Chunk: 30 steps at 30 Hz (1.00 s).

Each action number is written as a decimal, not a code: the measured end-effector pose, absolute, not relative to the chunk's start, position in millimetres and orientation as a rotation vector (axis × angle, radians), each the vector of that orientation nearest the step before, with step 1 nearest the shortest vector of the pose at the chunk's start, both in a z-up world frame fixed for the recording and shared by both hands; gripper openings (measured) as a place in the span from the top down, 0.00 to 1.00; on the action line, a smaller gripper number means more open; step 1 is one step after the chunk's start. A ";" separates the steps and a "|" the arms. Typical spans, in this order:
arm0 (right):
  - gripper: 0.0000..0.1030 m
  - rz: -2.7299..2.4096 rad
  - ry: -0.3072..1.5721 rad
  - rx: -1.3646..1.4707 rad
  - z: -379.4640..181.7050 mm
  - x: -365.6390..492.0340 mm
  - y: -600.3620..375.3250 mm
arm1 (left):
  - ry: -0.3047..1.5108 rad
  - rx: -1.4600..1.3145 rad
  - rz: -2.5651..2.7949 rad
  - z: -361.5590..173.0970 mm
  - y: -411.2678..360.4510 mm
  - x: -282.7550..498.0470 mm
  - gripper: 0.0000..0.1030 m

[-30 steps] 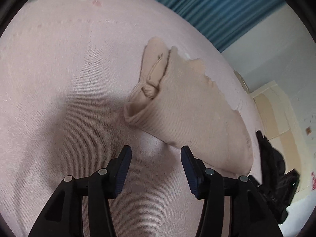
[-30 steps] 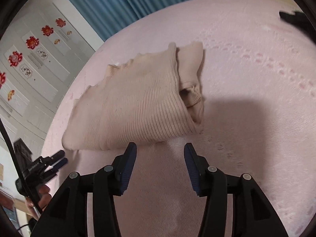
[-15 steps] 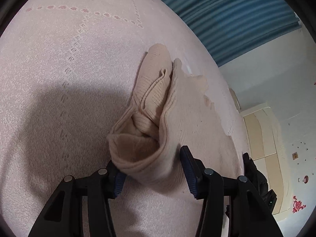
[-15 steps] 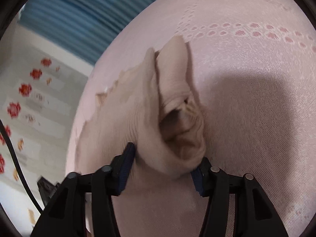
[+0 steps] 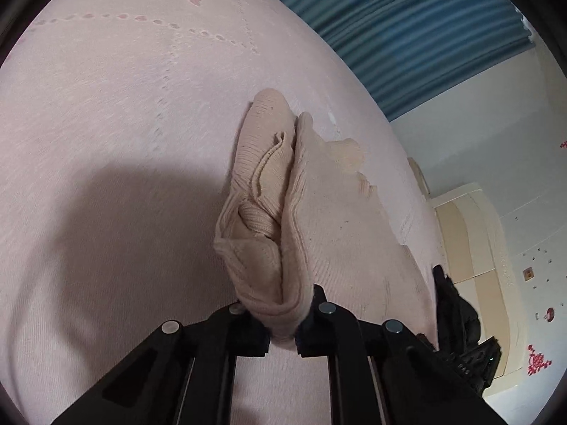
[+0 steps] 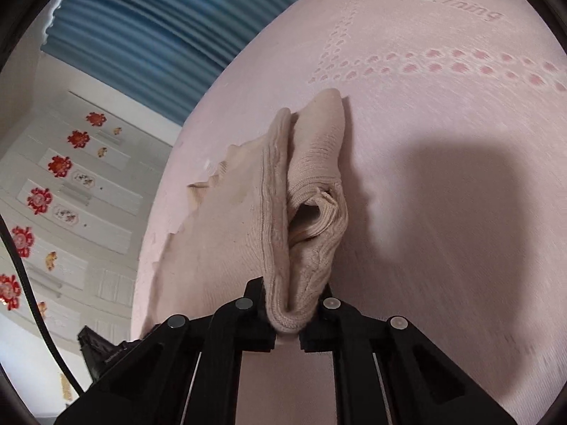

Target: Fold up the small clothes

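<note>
Both claws have just closed: the left claw (image 5: 283,322) and right claw (image 6: 288,313) each pinch a near corner of the beige knit garment (image 5: 319,219) on the pink bed (image 5: 106,141). Next probably lifting together and folding toward the far edge.

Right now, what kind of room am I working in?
Probably a home bedroom. The beige ribbed garment lies on a pink knitted bedspread, a pleated blue curtain hangs behind it, and white cabinet doors with red flower decals line the wall.
</note>
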State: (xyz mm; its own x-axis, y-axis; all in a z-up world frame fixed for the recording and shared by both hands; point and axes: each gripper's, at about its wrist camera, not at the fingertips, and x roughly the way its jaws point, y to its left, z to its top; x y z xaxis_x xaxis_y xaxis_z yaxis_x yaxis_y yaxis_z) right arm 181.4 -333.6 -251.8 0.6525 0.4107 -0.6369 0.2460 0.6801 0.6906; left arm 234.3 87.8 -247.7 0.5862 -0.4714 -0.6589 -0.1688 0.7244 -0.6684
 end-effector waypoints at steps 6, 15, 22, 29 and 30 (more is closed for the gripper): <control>0.92 0.124 0.919 0.787 -237.1 120.6 -336.2 | 0.961 -0.714 -0.194 -238.8 89.5 166.4 0.91; 0.82 0.064 0.961 0.533 -218.2 41.5 -319.2 | 1.008 -0.538 -0.137 -232.3 88.1 118.5 0.75; 0.64 -0.028 0.827 0.334 -176.7 45.1 -311.9 | 0.912 -0.417 -0.092 -199.2 97.7 146.8 0.63; 0.62 -0.045 0.807 0.253 -162.3 142.6 -298.9 | 0.844 -0.390 -0.149 -171.6 74.6 234.9 0.59; 0.62 -0.053 0.814 0.250 -165.1 153.9 -298.2 | 0.849 -0.383 -0.149 -173.3 72.9 245.1 0.59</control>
State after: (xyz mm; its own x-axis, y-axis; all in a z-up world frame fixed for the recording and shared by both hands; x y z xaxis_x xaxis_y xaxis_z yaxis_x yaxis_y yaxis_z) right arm 153.9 -298.2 -165.1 0.6872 0.0486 -0.7248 0.1427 0.9693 0.2003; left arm 245.1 72.9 -173.3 0.6550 -0.2785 -0.7024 -0.0233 0.9217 -0.3871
